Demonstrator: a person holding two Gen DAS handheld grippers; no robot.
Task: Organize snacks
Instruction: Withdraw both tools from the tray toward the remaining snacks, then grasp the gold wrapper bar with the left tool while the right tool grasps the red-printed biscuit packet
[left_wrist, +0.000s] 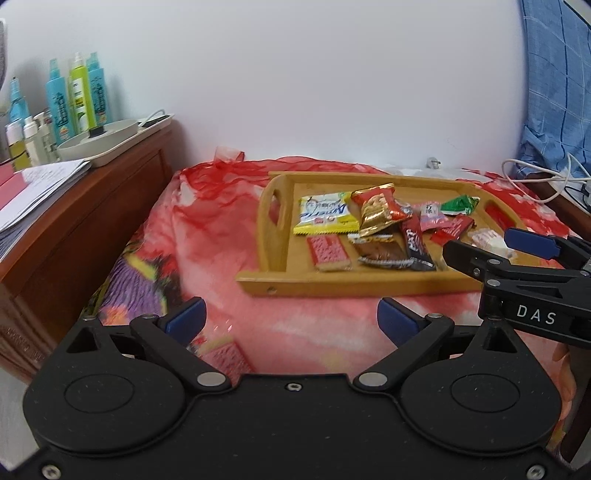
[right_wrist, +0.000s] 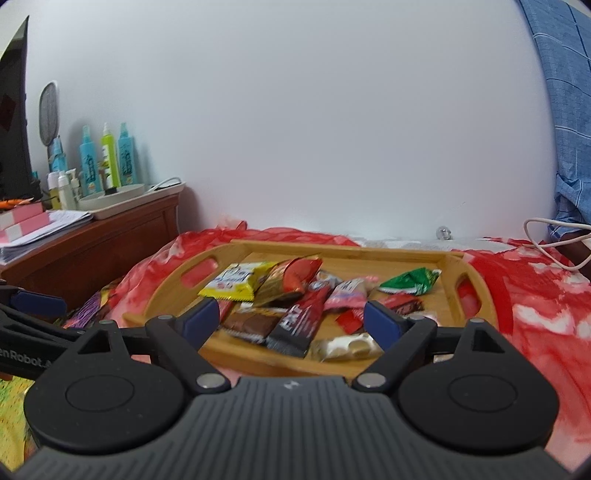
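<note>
A wooden tray (left_wrist: 332, 286) lies on a red blanket and holds several snack packets: a yellow one (left_wrist: 327, 214), a gold-and-red one (left_wrist: 376, 210), a green one (left_wrist: 460, 205), a black-and-red bar (left_wrist: 415, 243) and a white one (left_wrist: 487, 240). My left gripper (left_wrist: 291, 319) stands open and empty before the tray's front edge. A pink packet (left_wrist: 225, 356) lies on the blanket just under its left finger. My right gripper (right_wrist: 291, 319) is open wide and empty, over the tray's near edge above the black-and-red bar (right_wrist: 299, 325) and the white packet (right_wrist: 347, 347).
A wooden nightstand (left_wrist: 92, 221) at the left carries spray bottles (left_wrist: 79, 96), a white dish (left_wrist: 99, 142) and papers. A white cable (left_wrist: 535, 173) and blue checked cloth (left_wrist: 554, 92) are at the right. A white wall stands behind the bed.
</note>
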